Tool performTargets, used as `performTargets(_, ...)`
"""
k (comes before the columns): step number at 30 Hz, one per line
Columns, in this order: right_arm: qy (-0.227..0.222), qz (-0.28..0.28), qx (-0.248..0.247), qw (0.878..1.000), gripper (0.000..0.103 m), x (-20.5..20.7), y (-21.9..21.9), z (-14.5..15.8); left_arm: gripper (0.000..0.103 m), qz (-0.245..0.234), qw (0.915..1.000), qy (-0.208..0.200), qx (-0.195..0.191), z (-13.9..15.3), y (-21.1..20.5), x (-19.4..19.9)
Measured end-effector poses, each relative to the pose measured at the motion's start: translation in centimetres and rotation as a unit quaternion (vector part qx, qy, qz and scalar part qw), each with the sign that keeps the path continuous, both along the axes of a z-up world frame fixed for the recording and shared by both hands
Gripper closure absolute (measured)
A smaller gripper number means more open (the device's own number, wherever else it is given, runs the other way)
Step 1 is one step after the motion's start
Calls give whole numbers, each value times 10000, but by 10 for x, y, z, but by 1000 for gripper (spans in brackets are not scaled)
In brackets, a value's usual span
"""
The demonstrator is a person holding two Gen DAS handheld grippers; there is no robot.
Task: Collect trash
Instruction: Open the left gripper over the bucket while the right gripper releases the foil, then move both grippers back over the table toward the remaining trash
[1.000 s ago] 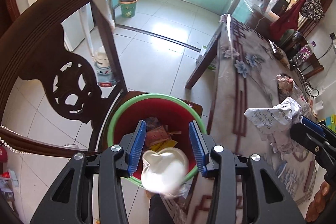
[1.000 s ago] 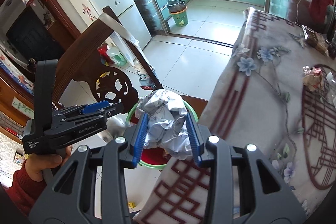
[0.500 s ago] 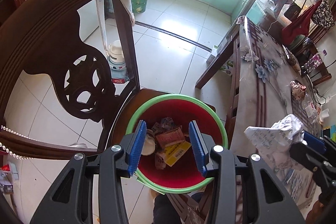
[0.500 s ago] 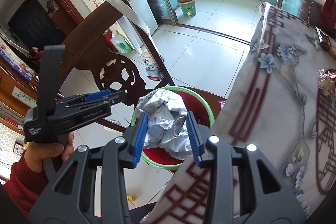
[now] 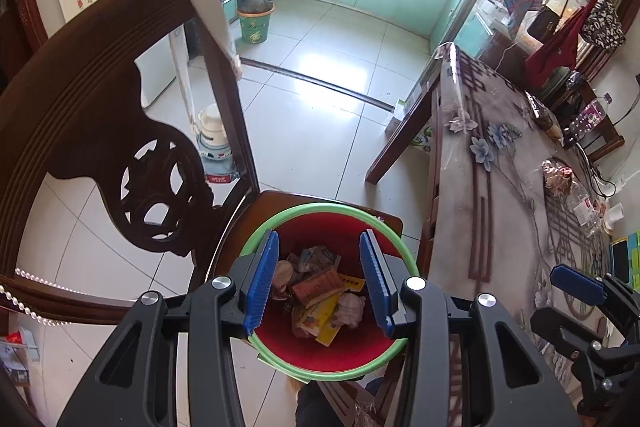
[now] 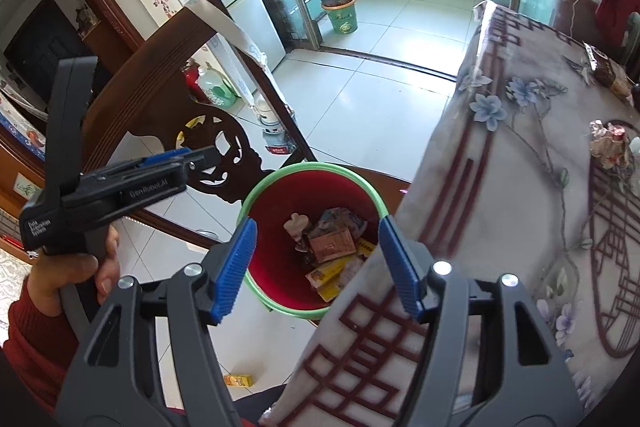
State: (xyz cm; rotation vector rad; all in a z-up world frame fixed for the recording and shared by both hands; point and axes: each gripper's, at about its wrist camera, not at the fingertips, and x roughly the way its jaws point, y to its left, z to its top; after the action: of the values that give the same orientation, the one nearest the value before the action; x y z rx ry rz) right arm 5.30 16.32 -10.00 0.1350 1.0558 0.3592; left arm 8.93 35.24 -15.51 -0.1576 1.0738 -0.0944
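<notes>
A red bin with a green rim (image 5: 320, 207) (image 6: 312, 167) stands on a dark wooden chair seat beside the table. Wrappers, a brown packet and pale lumps (image 5: 320, 291) (image 6: 332, 243) lie in its bottom. My left gripper (image 5: 320, 237) hangs open over the bin with nothing between its fingers. It also shows in the right wrist view (image 6: 180, 157), held by a hand in a red sleeve. My right gripper (image 6: 318, 223) is above the bin's near side, jaws opening, nothing between them. I cannot make out the crumpled paper.
The carved chair back (image 5: 80, 107) rises left of the bin. The flowered tablecloth (image 6: 520, 187) covers the table on the right, with a crumpled foil wrapper (image 5: 560, 175) and a plastic bottle (image 5: 584, 203) on it. A small yellow box (image 6: 238, 381) lies on the tiled floor.
The right jaws have spread and the crumpled paper is gone from between them. A white lump seen under the left jaws a second ago now lies in the bin.
</notes>
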Motion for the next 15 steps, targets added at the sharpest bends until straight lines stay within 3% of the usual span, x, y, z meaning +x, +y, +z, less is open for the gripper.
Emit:
performTargets(7, 34, -424, -8, 9991, 41, -21, -39, -1, 63, -366, 9992, -137, -19, 14, -36, -3)
performTargets(15, -13, -1086, -130, 9940, 41, -50, -101, 7, 63, -1007, 9947, -151, -118, 18, -105, -7)
